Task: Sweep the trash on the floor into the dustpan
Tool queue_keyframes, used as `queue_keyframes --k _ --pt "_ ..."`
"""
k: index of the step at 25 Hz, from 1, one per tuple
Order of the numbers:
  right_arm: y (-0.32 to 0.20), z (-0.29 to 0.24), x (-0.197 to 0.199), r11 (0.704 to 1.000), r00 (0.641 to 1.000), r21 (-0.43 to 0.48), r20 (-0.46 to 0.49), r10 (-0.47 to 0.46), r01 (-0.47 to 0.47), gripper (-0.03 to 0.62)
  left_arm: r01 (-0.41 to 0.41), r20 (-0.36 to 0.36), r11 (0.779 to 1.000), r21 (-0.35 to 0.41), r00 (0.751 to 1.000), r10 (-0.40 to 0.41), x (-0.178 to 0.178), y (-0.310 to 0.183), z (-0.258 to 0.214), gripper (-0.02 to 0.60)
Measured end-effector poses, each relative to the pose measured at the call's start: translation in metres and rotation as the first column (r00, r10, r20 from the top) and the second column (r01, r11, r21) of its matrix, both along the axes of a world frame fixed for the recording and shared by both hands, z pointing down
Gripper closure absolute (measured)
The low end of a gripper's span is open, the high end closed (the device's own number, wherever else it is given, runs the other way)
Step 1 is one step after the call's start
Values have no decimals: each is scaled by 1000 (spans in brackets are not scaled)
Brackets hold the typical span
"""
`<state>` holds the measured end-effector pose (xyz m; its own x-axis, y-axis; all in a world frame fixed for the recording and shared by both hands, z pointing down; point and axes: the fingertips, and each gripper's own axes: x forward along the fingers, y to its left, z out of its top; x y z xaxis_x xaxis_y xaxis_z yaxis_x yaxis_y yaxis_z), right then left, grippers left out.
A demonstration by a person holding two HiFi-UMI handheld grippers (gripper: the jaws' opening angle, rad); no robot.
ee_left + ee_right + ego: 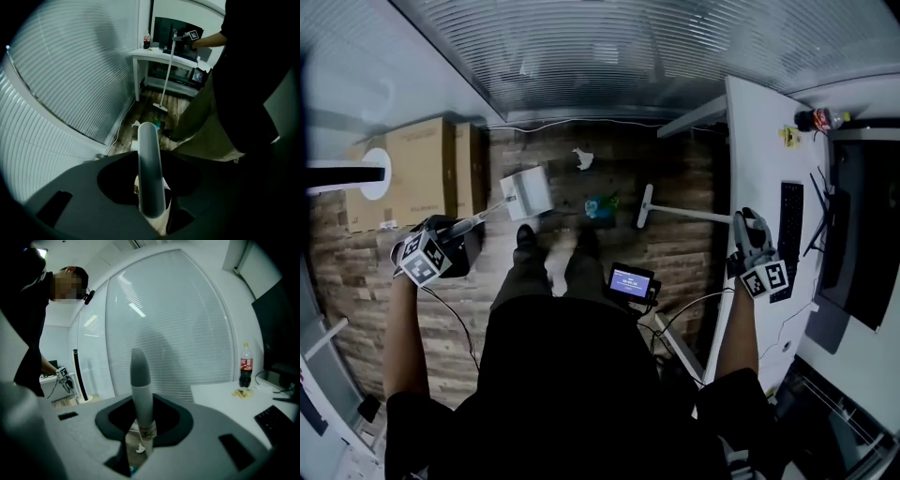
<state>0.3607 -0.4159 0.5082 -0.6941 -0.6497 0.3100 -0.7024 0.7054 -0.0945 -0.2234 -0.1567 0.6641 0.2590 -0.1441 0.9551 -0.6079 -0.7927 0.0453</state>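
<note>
Left gripper (455,234) jaws pinch the dustpan handle (149,173), right gripper (750,230) jaws pinch the broom handle (140,394); blue-green trash (600,206) lies just right of the dustpan (527,192), broom head (645,206) farther right.

Left gripper (151,206): jaws closed on the pale grey dustpan handle (149,159), which ran up the centre of the frame. Beyond it, on the wood-plank floor (140,105), lay a crumpled white scrap (136,124) and, just beside it, a green-and-blue item (156,123). The broom (167,70) stood tilted, head on the floor near the white desk (157,55); the right gripper (187,37) held its top. A bottle (146,41) and a monitor (171,29) stood on the desk. Slatted blinds (70,79) filled the left side.
</note>
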Motion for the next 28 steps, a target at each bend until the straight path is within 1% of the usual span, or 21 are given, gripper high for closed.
queue_keyframes --k 4,6,8,10,11,13,17,21,24,28 --pt "22 37 -54 993 991 -49 -70 -110 107 502 -11 -21 1000 2 1000 11 7 -4 -2 456" --pt "33 60 -79 990 986 -64 -103 -129 123 502 -31 -22 999 -6 999 31 9 -4 -3 454" --pt "38 76 -97 995 992 -55 -93 -86 81 502 -56 -20 998 -5 998 56 9 -5 -3 456" --pt "37 80 -114 999 999 -43 -33 -14 12 502 -77 -18 997 -3 997 77 7 -6 -3 457" --pt "37 81 -125 999 1000 -42 -9 6 -6 500 -79 -23 997 -5 997 79 6 -6 -2 457" --pt "39 84 -151 999 1000 -42 15 0 1 499 -72 -48 997 -8 996 72 8 -6 -2 457" --pt "38 88 -194 999 999 -33 21 -31 31 494 -75 -82 997 5 994 75 14 -12 -3 457" --pt "33 91 -222 999 999 -34 37 12 -10 493 -72 -85 997 11 994 73 11 -12 -3 457" --pt "29 86 -244 998 996 -29 66 53 -51 493 -65 -97 998 16 993 66 8 -11 -4 457" --pt "29 86 -275 996 990 -26 111 85 -83 491 -66 -112 998 16 991 68 5 -8 -3 457"
